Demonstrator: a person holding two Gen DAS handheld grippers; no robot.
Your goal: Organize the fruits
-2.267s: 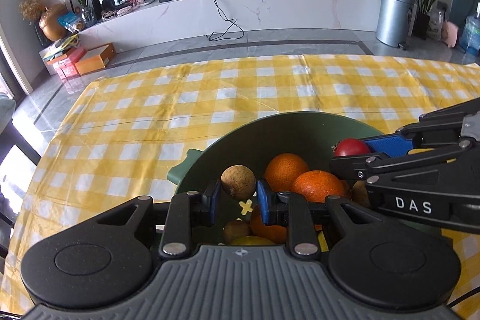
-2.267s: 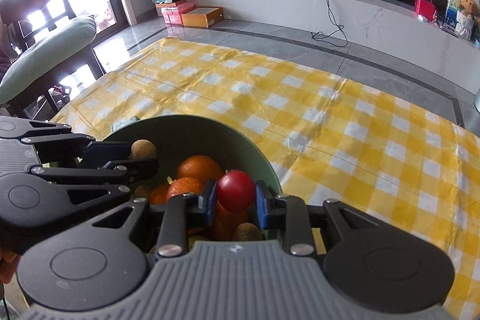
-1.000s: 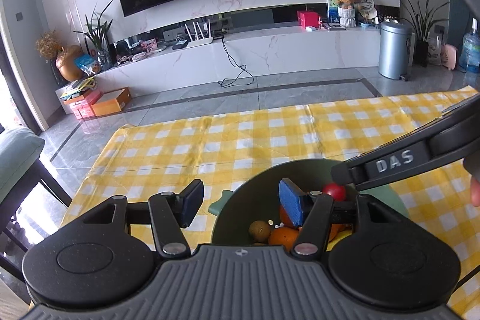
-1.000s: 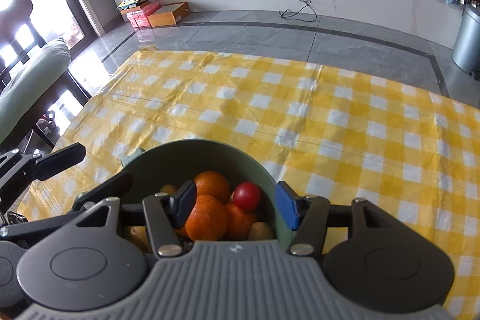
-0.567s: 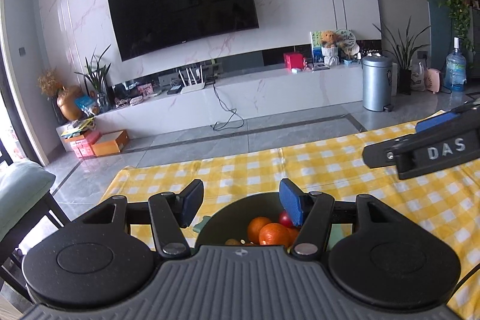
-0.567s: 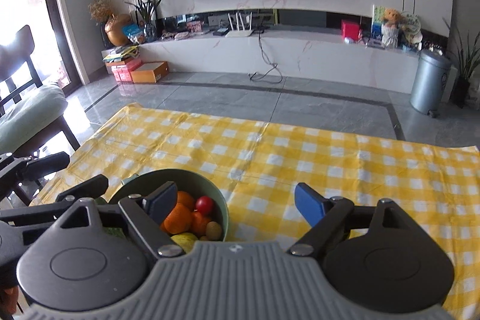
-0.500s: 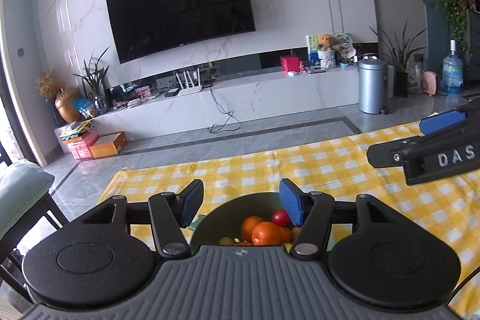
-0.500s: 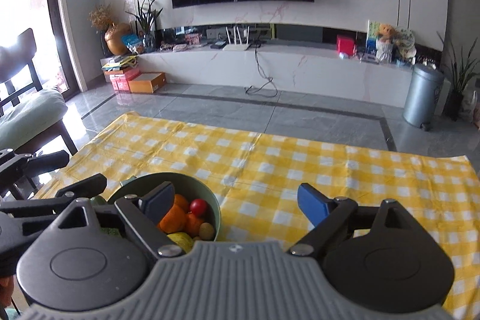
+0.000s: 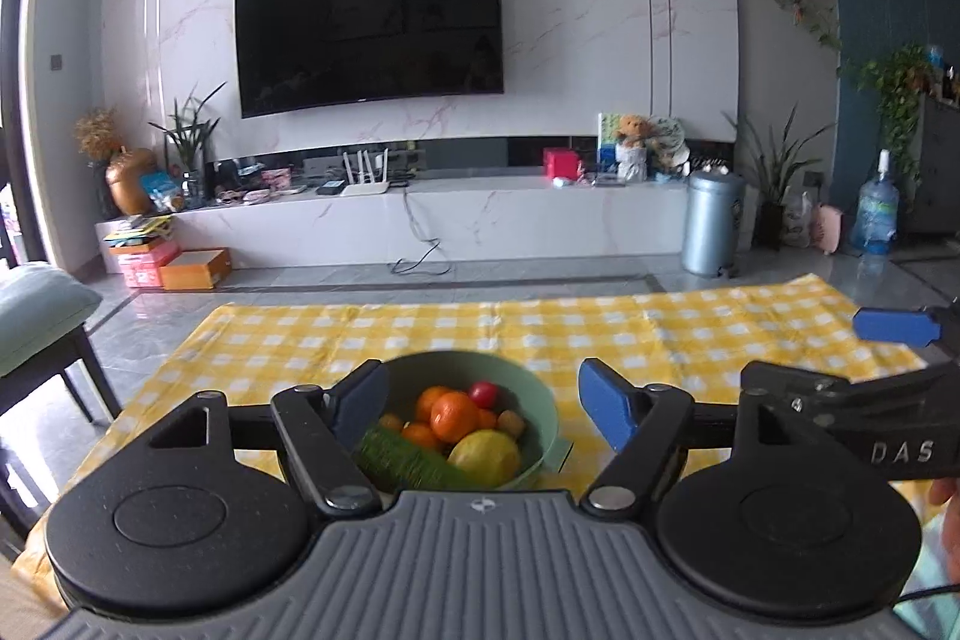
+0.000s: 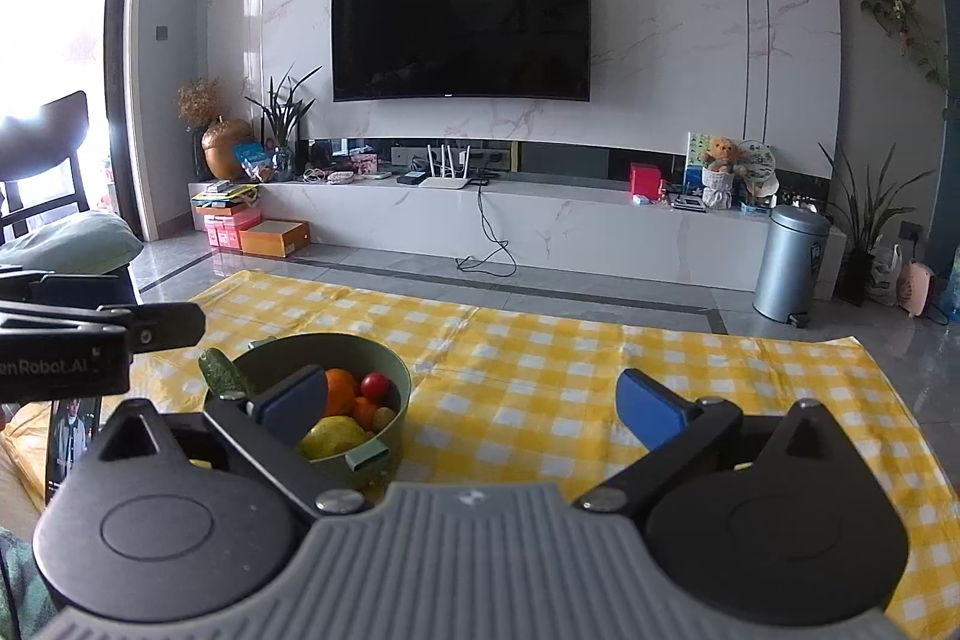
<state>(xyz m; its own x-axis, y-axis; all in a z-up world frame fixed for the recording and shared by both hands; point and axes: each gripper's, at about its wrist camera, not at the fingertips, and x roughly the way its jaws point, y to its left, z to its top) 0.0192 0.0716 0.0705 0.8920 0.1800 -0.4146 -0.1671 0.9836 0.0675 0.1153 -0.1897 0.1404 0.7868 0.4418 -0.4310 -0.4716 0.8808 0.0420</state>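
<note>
A green bowl (image 9: 540,400) stands on the yellow checked tablecloth (image 9: 600,334). It holds oranges (image 9: 455,417), a red tomato (image 9: 483,393), a lemon (image 9: 485,457), a green cucumber (image 9: 402,460) and small brown fruits (image 9: 512,421). My left gripper (image 9: 483,400) is open and empty, drawn back above and behind the bowl. My right gripper (image 10: 471,403) is open and empty, right of the bowl (image 10: 396,388); the cucumber (image 10: 217,370) pokes over the rim there.
A chair with a green cushion (image 9: 36,304) stands left of the table. A phone (image 10: 72,436) lies at the table's left edge. A TV wall, low cabinet and grey bin (image 10: 786,268) are far behind.
Both grippers let go of their fruits, the brown one and the tomato, into the bowl, opened wide, and pulled back and up away from the bowl.
</note>
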